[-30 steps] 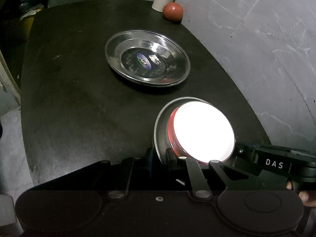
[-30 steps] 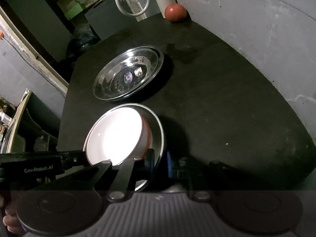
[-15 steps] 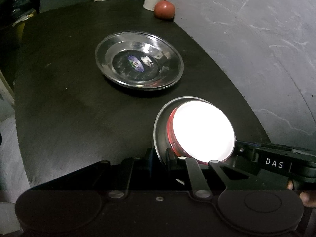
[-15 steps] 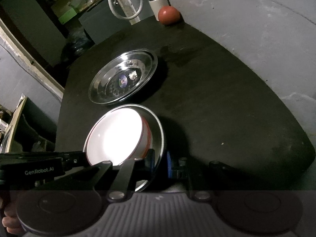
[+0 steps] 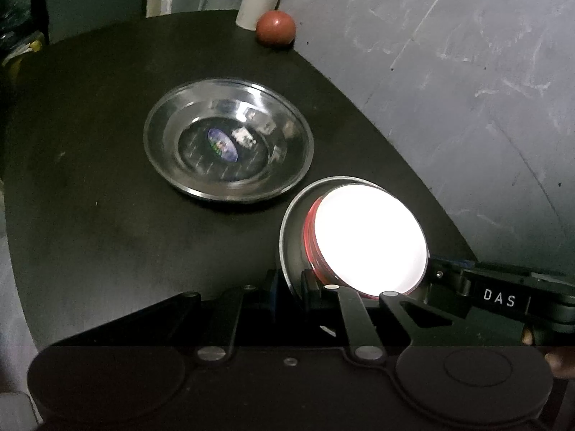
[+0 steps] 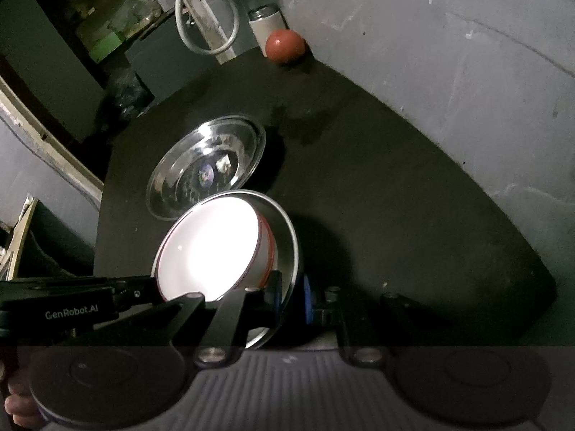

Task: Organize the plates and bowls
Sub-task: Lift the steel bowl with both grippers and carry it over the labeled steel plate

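Steel plate [image 5: 293,240] with the white bowl [image 5: 370,240] nested inside is slick and top-heavy; your left gripper [image 5: 289,285] and right gripper [image 6: 291,294] each pinch its near rim.

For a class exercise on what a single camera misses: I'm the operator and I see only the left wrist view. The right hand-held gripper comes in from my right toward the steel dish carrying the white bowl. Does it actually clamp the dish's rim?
Observer: Yes. The right wrist view shows the right hand-held gripper straddling the rim of the held steel dish, with one finger inside and the blue-padded one outside.
Operator: Does the bowl's outer wall have any marking?
Observer: Thin red stripes ring the wall of the white bowl.
Operator: What lies beyond the table's far left edge?
Observer: A green box sits among dark shelf clutter.
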A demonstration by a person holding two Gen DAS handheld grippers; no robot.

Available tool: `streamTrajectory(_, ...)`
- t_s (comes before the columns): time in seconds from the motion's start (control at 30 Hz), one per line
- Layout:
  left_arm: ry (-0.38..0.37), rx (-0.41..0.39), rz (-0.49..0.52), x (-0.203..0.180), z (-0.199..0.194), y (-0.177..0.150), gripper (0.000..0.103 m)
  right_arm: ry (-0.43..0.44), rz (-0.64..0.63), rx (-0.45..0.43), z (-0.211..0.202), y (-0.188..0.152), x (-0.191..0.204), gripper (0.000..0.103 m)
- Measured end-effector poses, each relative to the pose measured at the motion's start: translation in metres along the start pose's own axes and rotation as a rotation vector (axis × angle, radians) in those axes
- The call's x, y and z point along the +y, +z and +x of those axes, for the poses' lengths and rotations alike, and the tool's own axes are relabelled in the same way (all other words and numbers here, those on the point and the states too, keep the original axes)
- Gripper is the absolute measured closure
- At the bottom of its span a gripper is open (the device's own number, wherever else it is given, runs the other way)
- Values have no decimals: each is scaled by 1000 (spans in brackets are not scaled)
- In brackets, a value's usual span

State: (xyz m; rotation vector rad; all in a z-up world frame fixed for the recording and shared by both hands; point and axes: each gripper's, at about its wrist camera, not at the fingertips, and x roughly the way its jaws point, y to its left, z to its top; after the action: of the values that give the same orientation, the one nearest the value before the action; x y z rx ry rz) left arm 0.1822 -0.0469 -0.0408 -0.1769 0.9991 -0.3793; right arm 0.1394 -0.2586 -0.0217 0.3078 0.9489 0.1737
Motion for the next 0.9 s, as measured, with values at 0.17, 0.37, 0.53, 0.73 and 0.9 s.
streamTrajectory(0.17, -8, -16, 4, 2, 2, 14, 90, -10, 6, -16, 2, 12, 2, 89)
streamTrajectory(0.37, -11, -38, 2, 9, -1, 26, 90, -12, 5, -34, 5, 26, 8, 89)
streamTrajectory(0.53, 15, -46, -6, 14, -3, 36, 90, -8, -6, -36, 10, 37, 16, 89)
streamTrajectory(0.73, 40, -69, -29, 27, -11, 44, 90, 14, -34, -42, 17, 49, 30, 89)
streamTrajectory(0.9, 58, -78, -48, 36, -13, 46, 90, 28, -55, -39, 25, 56, 40, 89)
